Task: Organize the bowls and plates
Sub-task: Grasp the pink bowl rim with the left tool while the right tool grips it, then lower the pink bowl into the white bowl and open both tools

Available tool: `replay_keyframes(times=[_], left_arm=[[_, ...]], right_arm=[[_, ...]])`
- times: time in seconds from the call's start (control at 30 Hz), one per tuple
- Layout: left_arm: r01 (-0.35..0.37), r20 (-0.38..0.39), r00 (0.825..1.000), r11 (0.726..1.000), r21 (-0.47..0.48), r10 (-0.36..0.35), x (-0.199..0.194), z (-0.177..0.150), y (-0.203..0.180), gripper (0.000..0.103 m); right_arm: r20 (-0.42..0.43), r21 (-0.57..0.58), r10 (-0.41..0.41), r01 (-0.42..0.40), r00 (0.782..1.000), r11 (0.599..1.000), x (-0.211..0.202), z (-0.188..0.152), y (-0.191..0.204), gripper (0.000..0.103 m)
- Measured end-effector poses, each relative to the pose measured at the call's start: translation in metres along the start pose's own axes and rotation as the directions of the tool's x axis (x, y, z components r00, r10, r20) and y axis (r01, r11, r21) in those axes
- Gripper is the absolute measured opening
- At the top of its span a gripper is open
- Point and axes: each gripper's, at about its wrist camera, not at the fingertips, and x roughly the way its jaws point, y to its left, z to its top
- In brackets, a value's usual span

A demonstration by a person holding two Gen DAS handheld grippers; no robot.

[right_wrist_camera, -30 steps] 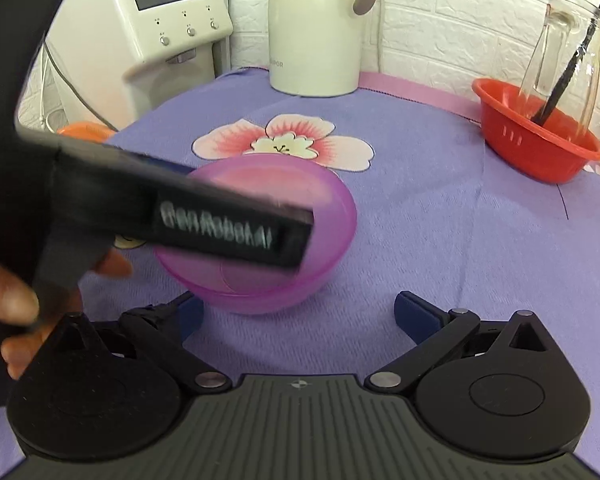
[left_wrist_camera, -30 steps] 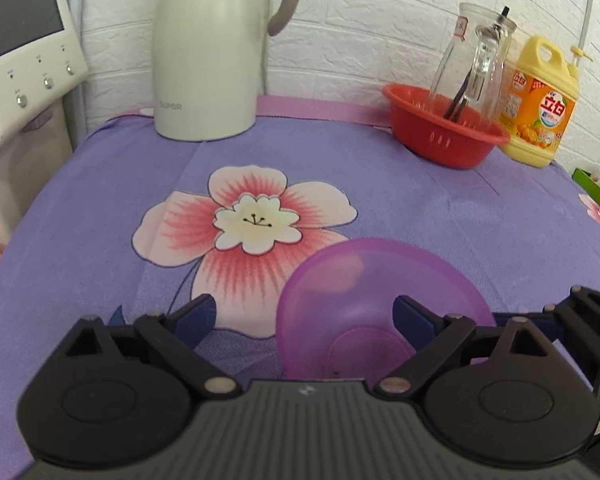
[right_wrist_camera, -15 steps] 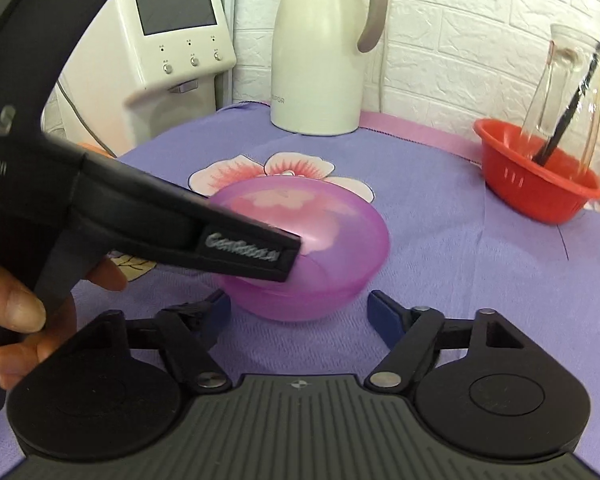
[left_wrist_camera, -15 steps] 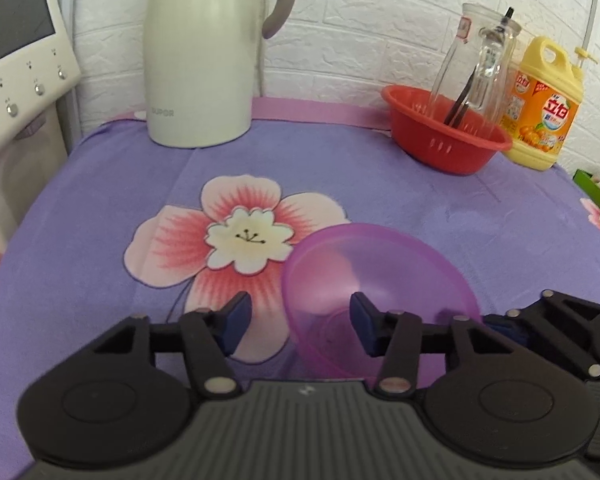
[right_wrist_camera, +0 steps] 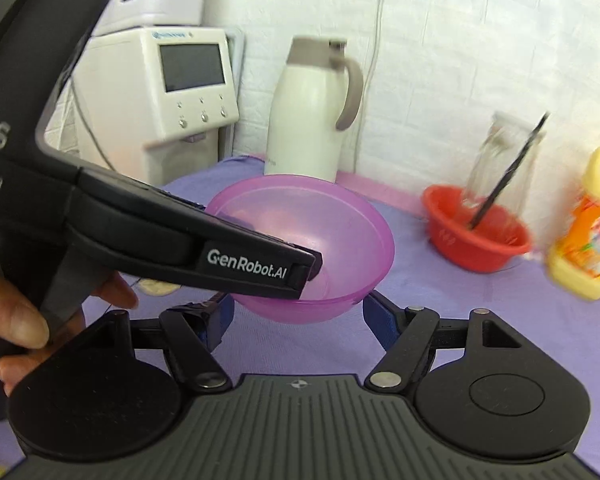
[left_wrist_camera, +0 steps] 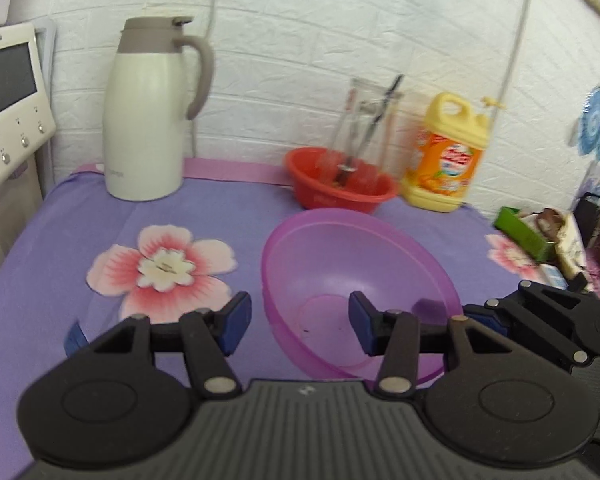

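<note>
Straddling the translucent purple plastic bowl's near rim, left gripper stands parted; right gripper gapes beneath it.

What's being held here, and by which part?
Cannot be told: left gripper straddles the purple bowl's rim, jaws apart; right gripper flanks its base. No clamp is visible.
</note>
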Motion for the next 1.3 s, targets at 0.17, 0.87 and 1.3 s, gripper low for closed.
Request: replay_keyframes(times=[0.17,0.87,1.3], left_arm=[[0.1,-0.016,0.995,0.993,0.067,-0.099,-0.042,-0.031,-0.068,0.051],[0.313,-0.198,0.94,0.931,0.185,-0.277,-0.1,-0.185,-0.209,0.055],[0.222,-0.069,0.974,0.964,0.144,-0.214,-0.118,-0.169,-0.189,0.074]], right_arm=[[-0.005,-0.007,-0.031,0.031,0.999,0.999,-0.085,-0.027,-0.003,0.103],[-0.105,0.299,-0.074,0.102,0.992,0.949,-0.255,-0.197,0.002,0.103],[-0.047,0.451,-0.095,0.106,0.994,0.886,-0.299,-0.226,-0.011,0.103]])
